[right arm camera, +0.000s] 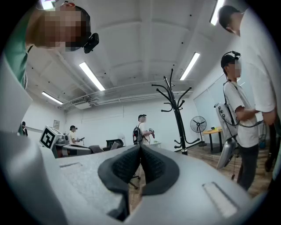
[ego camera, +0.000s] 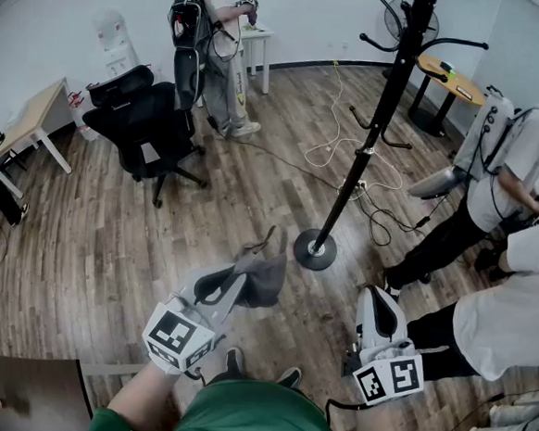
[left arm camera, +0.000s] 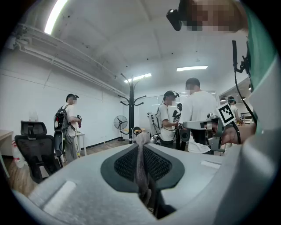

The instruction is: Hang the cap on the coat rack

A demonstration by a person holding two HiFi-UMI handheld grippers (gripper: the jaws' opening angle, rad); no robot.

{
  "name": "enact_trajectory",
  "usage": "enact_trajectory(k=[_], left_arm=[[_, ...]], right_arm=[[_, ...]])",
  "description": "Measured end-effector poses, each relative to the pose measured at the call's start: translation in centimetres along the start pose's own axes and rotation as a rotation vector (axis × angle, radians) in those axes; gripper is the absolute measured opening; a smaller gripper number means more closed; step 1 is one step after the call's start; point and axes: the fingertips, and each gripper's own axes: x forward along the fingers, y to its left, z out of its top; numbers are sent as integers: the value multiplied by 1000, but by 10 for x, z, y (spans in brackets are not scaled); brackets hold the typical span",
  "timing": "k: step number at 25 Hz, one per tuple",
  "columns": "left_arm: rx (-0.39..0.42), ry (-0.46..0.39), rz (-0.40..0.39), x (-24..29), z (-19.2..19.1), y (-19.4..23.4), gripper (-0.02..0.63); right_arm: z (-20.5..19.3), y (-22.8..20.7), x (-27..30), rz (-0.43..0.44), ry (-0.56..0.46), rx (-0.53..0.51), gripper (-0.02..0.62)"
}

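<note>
A grey cap (ego camera: pixel 257 276) hangs from my left gripper (ego camera: pixel 238 282), which is shut on its fabric; in the left gripper view a fold of the cap (left arm camera: pixel 141 167) is pinched between the dark pads. The black coat rack (ego camera: pixel 379 126) stands ahead on its round base (ego camera: pixel 315 249), a short way beyond the cap. It shows far off in the left gripper view as the coat rack (left arm camera: pixel 131 110) and in the right gripper view as the coat rack (right arm camera: pixel 175 114). My right gripper (ego camera: pixel 371 300) is held low at the right, shut with nothing between its pads (right arm camera: pixel 151 167).
A black office chair (ego camera: pixel 146 126) stands at the left, and a person with a backpack (ego camera: pixel 213 47) behind it. Two people (ego camera: pixel 495 181) stand close at the right. White cables (ego camera: pixel 349 151) lie on the wooden floor by the rack. Desks (ego camera: pixel 30 131) line the left wall.
</note>
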Motion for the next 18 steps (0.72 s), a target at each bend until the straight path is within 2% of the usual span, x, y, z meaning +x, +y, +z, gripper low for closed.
enact_trajectory(k=[8, 14, 18], left_arm=[[-18, -9, 8, -9, -2, 34, 38], [-52, -3, -8, -12, -19, 81, 38], [-54, -17, -21, -13, -23, 124, 38]], right_arm=[[-3, 17, 16, -28, -1, -7, 5], [-14, 18, 43, -124, 2, 65, 5], [-17, 29, 68, -170, 8, 64, 3]])
